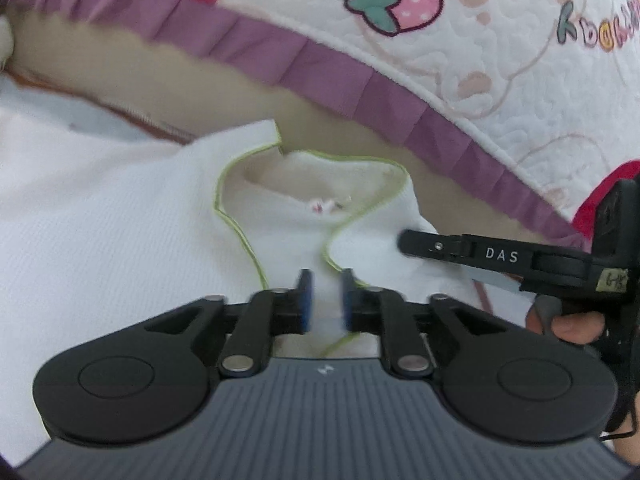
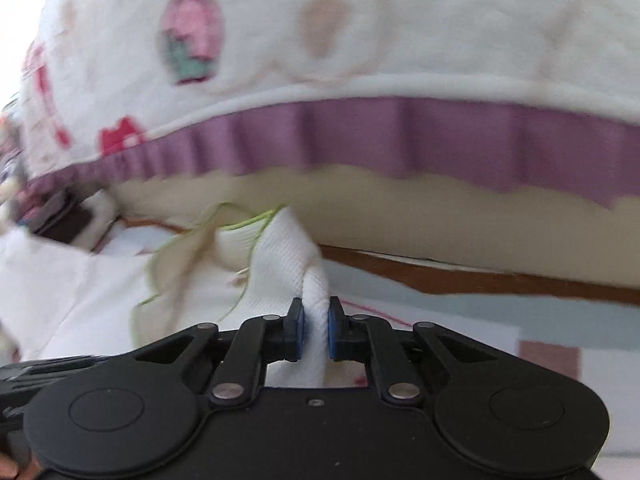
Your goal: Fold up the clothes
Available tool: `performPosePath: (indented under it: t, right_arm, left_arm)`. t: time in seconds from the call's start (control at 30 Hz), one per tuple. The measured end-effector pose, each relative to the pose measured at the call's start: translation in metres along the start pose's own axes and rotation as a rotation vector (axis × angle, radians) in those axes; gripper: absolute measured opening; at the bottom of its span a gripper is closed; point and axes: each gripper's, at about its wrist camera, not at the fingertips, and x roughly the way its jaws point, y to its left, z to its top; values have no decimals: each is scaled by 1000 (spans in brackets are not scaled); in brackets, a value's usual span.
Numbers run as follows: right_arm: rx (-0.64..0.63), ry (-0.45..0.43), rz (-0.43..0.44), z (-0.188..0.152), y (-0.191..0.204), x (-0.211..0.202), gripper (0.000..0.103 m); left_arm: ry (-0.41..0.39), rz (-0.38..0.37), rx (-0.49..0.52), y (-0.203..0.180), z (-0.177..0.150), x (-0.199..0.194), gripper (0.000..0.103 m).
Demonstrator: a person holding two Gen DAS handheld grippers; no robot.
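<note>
Your right gripper (image 2: 316, 328) has its blue pads pressed against a raised fold of the white garment (image 2: 288, 256), pinching the ribbed cloth so that it stands up as a narrow ridge between the two fingers. In the left wrist view the same gripper (image 1: 404, 242) comes in from the right edge as a thin black finger marked DAS, its tip sunk into the cloth just beside the neckline, with your fingers (image 1: 576, 326) wrapped on the handle behind it.

Your left gripper (image 1: 325, 296) has its jaws parted a little. White cloth and a line of the green trim (image 1: 236, 236) lie in the gap, but the pads do not look pressed onto them; the blur there keeps that from being certain.

The white garment (image 1: 100, 220) lies spread on the bed surface, its green-edged neck opening facing away from you, a small pink mark (image 1: 320, 206) inside the collar. Most of it stretches off to the left of the left gripper.

Just beyond the collar runs the far edge of the surface, where a beige band (image 1: 200, 80) sits under a quilt (image 1: 500, 60) with a purple ruffled border (image 1: 320, 68). The quilt is white with a pink strawberry print (image 1: 400, 0) and red patches. In the right wrist view a brown strip (image 2: 480, 276) and pale blue sheet (image 2: 440, 312) show under that beige band.
</note>
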Motion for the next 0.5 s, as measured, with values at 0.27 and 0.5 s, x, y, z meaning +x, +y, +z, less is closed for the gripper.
performPosePath:
  t: [0.27,0.5]
  right_arm:
    - [-80,-171,-118,0,11,0,11]
    - [-12,-86,-153,1,-1,18,13]
  left_arm:
    - [-75,83,28,10,19,-9,33]
    - [36,-41,85,15,66,30,42]
